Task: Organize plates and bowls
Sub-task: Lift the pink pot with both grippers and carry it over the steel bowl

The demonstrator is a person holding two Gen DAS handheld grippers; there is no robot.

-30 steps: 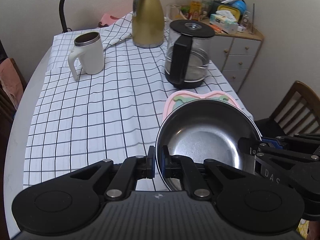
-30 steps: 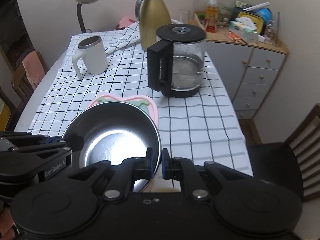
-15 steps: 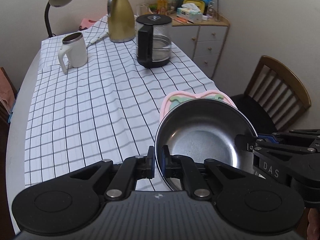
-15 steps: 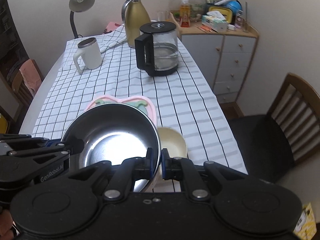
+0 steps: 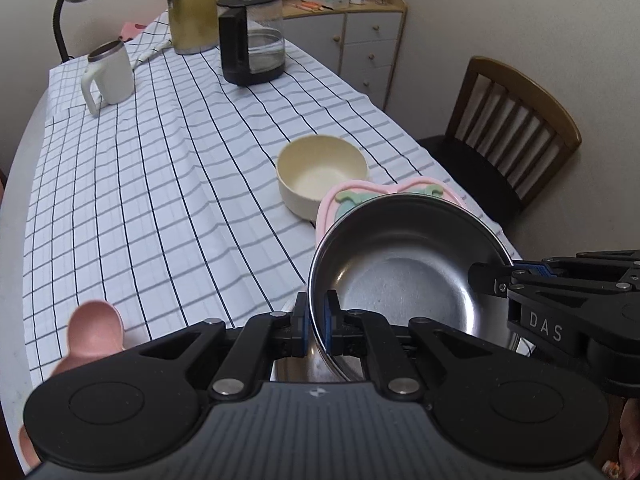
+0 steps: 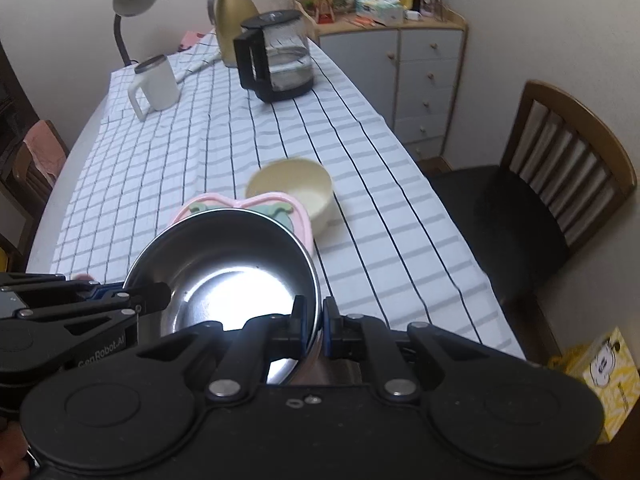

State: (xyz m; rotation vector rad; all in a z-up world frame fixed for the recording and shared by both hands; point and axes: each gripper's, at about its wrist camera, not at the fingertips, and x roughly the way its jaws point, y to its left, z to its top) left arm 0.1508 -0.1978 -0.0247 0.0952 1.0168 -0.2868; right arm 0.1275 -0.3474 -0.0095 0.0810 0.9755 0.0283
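Steel bowl [image 5: 404,276]: rim pinched by left gripper [image 5: 316,320] and right gripper [image 6: 314,328], opposite sides. Pink plate [image 5: 400,192] beneath. Cream bowl [image 5: 320,172] on tablecloth [image 5: 160,200] beyond.

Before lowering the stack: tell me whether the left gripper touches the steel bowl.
Touching. The left wrist view shows the left gripper clamped on the steel bowl rim.

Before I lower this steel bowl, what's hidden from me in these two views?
- Pink plate: mostly covered by the steel bowl, both views.
- Table under the bowl: blocked by the bowl and left gripper.
- Cream bowl: blurred in right view, near side behind the plate.
- Right gripper: bowl's underside unseen.
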